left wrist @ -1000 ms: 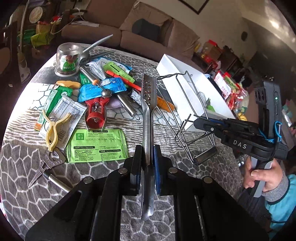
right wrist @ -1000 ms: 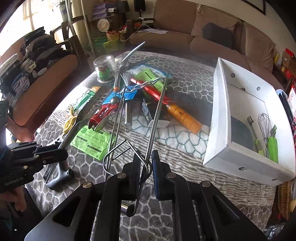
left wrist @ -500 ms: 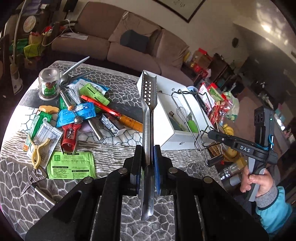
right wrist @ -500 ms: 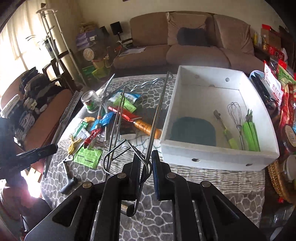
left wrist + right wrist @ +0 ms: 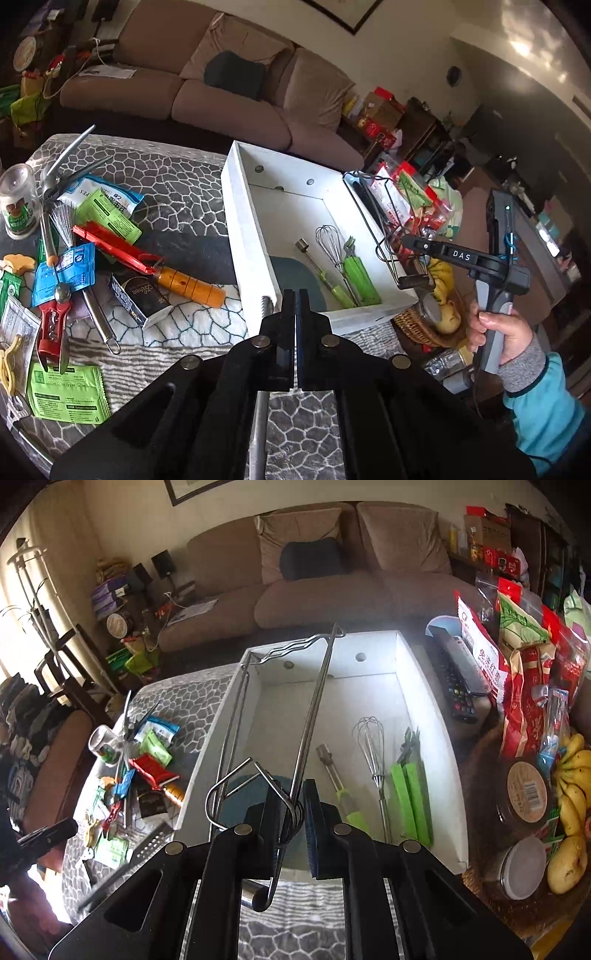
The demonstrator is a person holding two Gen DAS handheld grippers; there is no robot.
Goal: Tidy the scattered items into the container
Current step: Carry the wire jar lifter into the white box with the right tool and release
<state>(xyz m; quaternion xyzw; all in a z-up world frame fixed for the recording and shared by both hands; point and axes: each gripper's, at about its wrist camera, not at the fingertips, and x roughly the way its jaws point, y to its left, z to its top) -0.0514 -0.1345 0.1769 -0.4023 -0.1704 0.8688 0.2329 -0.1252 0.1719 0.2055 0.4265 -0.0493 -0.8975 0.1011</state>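
The white box (image 5: 236, 221) stands on the patterned table and holds a whisk (image 5: 330, 243), green-handled tools and a dark round pad. My left gripper (image 5: 296, 306) hovers at the box's near left corner; its jaws are closing with nothing between them. The slotted steel spatula (image 5: 258, 424) has slipped out and lies under the gripper, and in the right wrist view its perforated head (image 5: 147, 849) sits beside the box. My right gripper (image 5: 295, 805) is shut on the wire rack (image 5: 310, 720), which hangs over the box interior (image 5: 436, 738).
Left of the box the table is littered: a red opener (image 5: 51, 325), an orange-handled tool (image 5: 188, 286), green and blue packets, a small jar (image 5: 18, 206), tongs. Right of the box are a remote (image 5: 458, 686), snack bags, and a basket with bananas (image 5: 572, 775) and jars.
Both grippers swung right from the clutter to the box. The spatula slid out of the left jaws, which came together. The wire rack was carried over the box.
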